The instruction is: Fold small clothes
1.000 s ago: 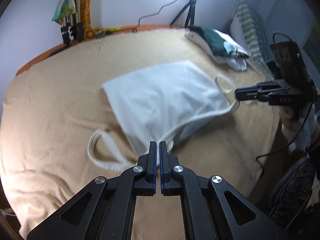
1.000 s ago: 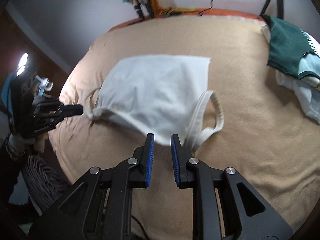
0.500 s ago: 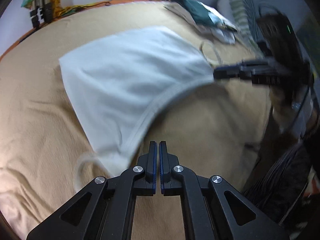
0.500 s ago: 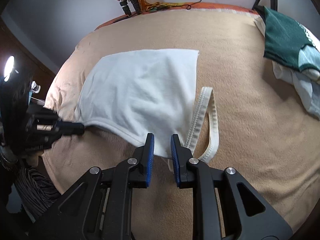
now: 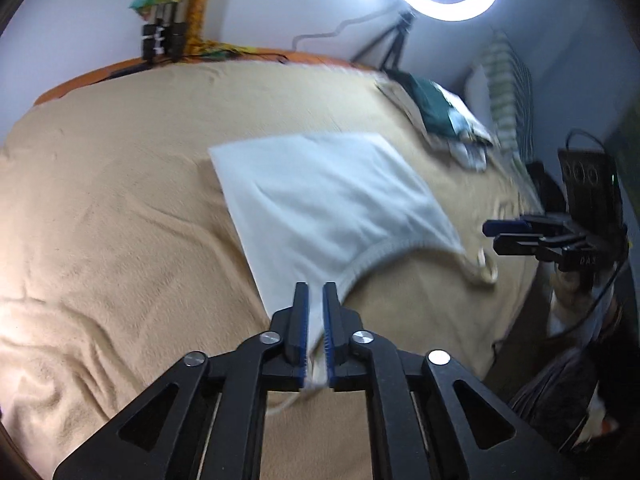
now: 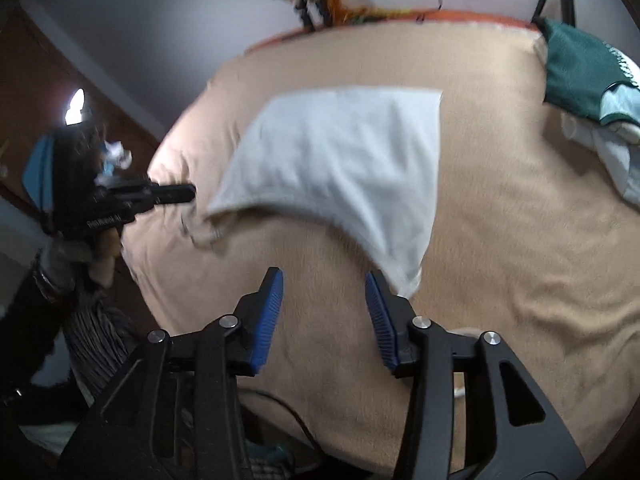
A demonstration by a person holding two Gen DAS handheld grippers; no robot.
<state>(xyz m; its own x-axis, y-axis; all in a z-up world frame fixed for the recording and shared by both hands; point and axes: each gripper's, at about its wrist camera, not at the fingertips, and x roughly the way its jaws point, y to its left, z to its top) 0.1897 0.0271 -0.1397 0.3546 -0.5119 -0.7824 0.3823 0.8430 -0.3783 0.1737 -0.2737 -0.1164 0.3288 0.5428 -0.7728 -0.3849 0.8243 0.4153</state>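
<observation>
The left black, blue-padded gripper [image 5: 315, 330] nips the ribbed hem of the soft white cotton tank top [image 5: 332, 208] lying on the fuzzy tan blanket [image 5: 120, 220], while the right gripper [image 6: 324, 316] gapes wide, empty, just beside its corner.

Black tool [image 5: 316, 328] arms, blue ribbed pads [image 6: 267, 318], silver screws.

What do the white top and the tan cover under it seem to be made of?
The white top looks like thin, matte cotton knit: it drapes limply and has a ribbed edge band. The tan cover seems a fuzzy fleece or plush blanket, with a soft nap and rumpled folds. Neither is certain.
</observation>
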